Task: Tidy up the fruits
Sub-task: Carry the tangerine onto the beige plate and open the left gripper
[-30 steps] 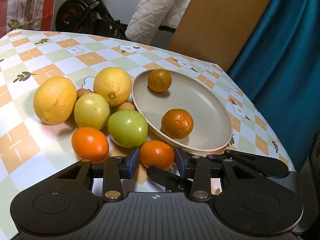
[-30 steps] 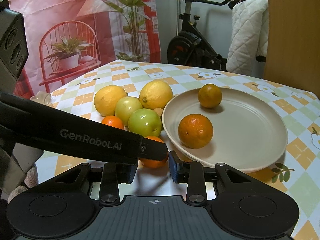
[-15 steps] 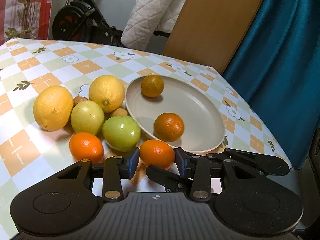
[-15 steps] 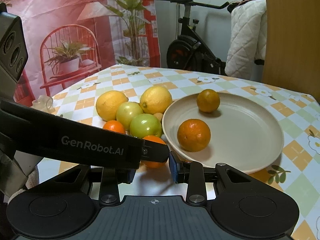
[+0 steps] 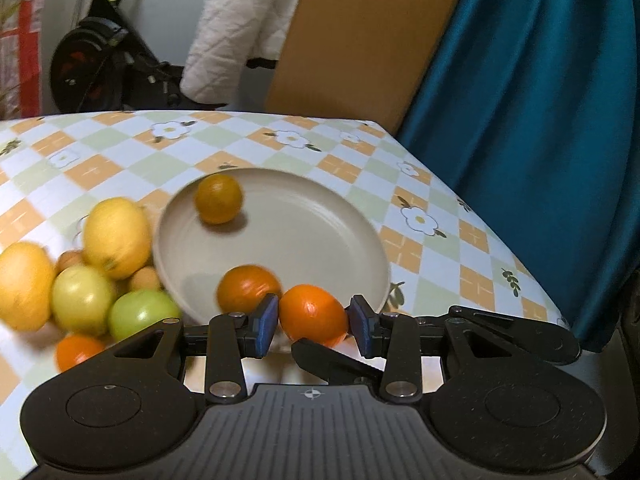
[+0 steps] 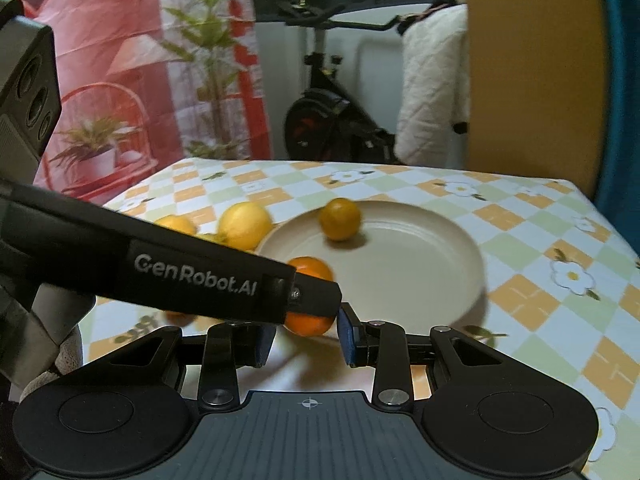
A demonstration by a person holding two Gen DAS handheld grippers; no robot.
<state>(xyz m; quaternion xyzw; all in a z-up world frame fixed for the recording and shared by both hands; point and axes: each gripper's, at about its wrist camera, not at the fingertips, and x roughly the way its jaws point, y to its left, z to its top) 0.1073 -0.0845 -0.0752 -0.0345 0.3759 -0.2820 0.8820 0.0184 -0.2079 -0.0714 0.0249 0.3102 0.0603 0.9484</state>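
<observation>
- Orange mandarin (image 5: 313,313) sits pinched in our left gripper (image 5: 313,322), just over the plate (image 5: 320,216) rim.
- Right gripper (image 6: 306,334) is nearly closed, empty.
- We'd clear the rim, then set it down softly beside the two oranges.

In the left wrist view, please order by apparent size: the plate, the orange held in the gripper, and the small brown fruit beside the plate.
1. plate
2. orange held in the left gripper, though nearness to the camera enlarges it
3. small brown fruit
</observation>
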